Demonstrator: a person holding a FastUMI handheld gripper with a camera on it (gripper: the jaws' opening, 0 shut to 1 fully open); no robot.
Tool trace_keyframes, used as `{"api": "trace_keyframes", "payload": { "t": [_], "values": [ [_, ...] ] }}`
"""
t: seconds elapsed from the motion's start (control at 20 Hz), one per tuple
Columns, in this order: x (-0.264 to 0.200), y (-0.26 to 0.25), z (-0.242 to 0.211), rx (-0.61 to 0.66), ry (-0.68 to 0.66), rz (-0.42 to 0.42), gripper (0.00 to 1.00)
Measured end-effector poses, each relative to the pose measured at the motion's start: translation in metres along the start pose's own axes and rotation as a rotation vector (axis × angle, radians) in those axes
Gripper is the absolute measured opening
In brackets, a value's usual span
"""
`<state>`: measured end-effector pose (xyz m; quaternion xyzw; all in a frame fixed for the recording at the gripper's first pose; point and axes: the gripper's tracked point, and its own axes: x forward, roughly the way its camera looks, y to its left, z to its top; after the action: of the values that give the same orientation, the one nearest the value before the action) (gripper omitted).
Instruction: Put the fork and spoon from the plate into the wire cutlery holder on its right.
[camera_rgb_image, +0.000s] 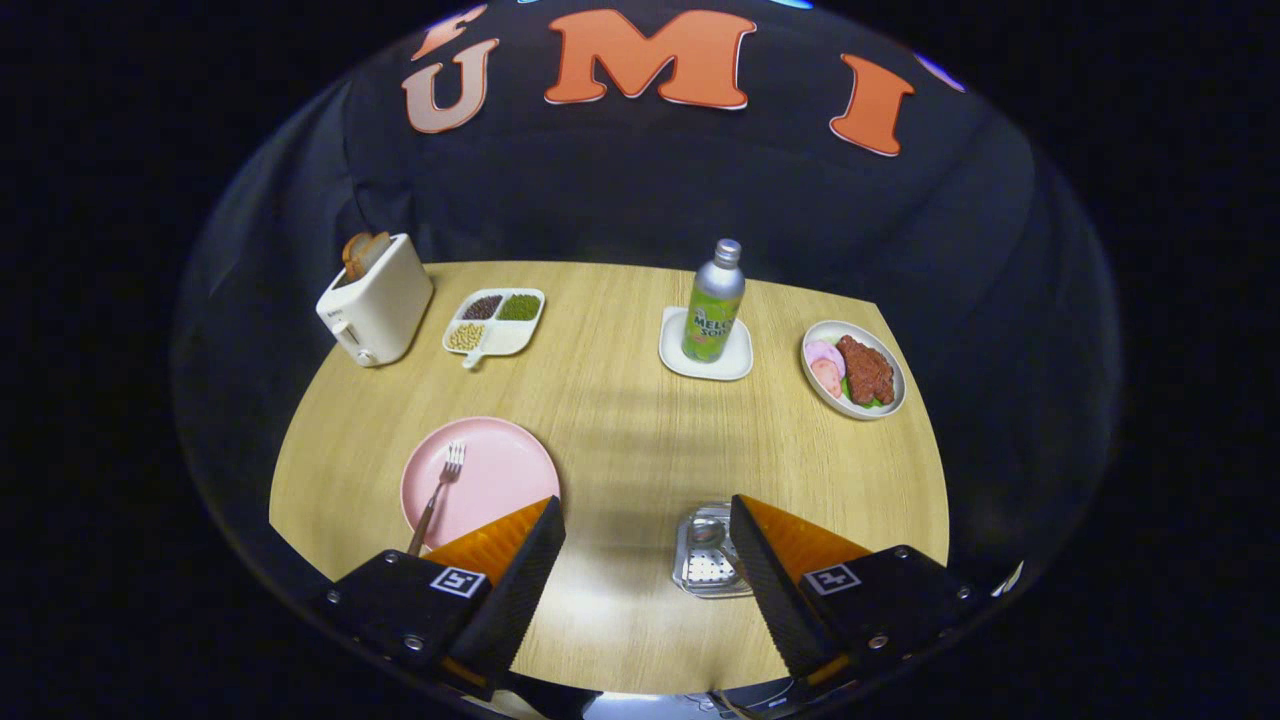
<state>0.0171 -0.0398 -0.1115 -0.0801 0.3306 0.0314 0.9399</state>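
The tongs (647, 512) hung above the near side of the table (620, 440) with their two fingers (520, 560) spread wide apart and nothing between them. Just beside the right finger stood the wire cutlery holder (706, 562), partly hidden by that finger; something metal, perhaps the spoon, seemed to lie inside it, though I could not tell for sure. By the left finger sat the pink plate (485, 475), its near edge covered by the fingertip, and the fork (440, 490) lay on the plate's left part, tines pointing away. Farther off, a green bottle (714, 305) stood upright on a small white dish (705, 350). To the far right was a plate of meat (853, 368); to the far left, a divided tray of beans (495, 320) and a white toaster (375, 300) holding bread.
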Motion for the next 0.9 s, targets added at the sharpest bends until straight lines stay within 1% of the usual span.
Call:
{"api": "trace_keyframes", "payload": {
  "t": [0.2,0.35,0.5,0.75,0.9],
  "values": [
    [-0.008,0.035,0.021,0.008,-0.144,-0.001,0.99],
    [-0.008,0.064,0.025,0.009,-0.217,-0.003,0.99],
    [-0.002,0.090,0.018,0.019,-0.247,0.005,0.99],
    [0.014,0.126,0.000,0.082,-0.259,0.025,0.99],
    [0.027,0.144,-0.016,0.079,-0.265,0.025,0.99]
  ]
}}
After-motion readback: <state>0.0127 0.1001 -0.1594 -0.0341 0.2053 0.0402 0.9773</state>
